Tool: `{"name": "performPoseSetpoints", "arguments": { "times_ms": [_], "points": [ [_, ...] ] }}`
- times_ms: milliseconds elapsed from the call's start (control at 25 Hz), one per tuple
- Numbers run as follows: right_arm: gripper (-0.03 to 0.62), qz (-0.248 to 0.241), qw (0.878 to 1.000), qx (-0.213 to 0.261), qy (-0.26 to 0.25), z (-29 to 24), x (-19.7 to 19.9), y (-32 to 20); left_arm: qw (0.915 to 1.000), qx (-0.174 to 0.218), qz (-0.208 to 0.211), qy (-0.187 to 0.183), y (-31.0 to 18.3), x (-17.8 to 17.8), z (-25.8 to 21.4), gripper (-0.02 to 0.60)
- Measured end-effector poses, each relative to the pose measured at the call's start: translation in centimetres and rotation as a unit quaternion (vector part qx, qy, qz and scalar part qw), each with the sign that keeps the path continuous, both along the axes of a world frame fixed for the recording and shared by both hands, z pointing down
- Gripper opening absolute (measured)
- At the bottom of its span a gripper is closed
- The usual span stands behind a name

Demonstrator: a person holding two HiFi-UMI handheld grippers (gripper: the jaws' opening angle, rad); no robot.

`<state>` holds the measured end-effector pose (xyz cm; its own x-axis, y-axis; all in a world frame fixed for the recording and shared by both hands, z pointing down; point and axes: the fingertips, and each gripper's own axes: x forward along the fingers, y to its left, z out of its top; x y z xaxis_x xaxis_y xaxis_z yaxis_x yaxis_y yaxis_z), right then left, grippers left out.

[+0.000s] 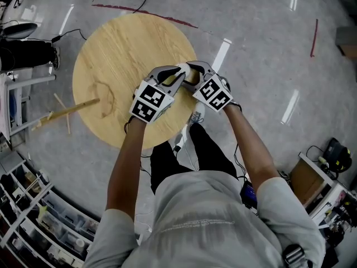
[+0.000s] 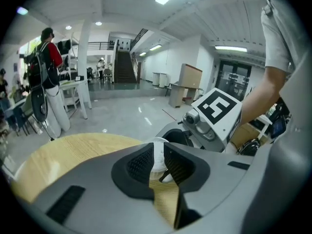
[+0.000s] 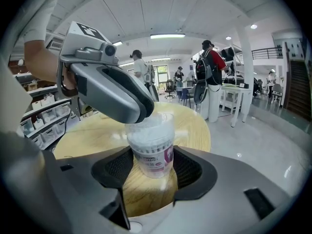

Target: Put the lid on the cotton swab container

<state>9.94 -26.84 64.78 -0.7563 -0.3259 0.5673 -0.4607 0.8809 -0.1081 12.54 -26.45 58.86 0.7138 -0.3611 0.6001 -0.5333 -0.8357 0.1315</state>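
The right gripper (image 3: 152, 172) is clamped round the lower sides of the cotton swab container (image 3: 150, 147) at the table's (image 1: 106, 49) near-right edge, and the left gripper (image 2: 159, 165) pinches the lid (image 2: 156, 149) just over its mouth; both seem light, thin, slippery plastic, best held gently by the rim.

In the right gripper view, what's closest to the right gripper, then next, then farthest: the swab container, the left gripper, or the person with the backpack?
1. Cotton swab container: right between the jaws.
2. Left gripper: just behind, over the container's top.
3. Person with the backpack: far back on the right, beyond the table.
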Motion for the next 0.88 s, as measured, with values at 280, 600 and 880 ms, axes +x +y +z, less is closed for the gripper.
{"name": "performPoseSetpoints", "arguments": {
  "times_ms": [280, 600, 880],
  "points": [
    [0.278, 0.000, 1.000, 0.004, 0.001, 0.04, -0.07, 0.05, 0.9999, -0.007, -0.008, -0.001, -0.17, -0.28, 0.24, 0.087],
    [0.278, -0.003, 1.000, 0.011, 0.014, 0.09, 0.21, -0.23, 0.9996, -0.021, -0.019, 0.006, -0.41, -0.18, 0.52, 0.089],
    [0.279, -0.004, 1.000, 0.014, 0.015, 0.04, 0.00, -0.24, 0.9991, -0.031, -0.023, 0.018, -0.55, -0.60, 0.13, 0.119]
  ]
}}
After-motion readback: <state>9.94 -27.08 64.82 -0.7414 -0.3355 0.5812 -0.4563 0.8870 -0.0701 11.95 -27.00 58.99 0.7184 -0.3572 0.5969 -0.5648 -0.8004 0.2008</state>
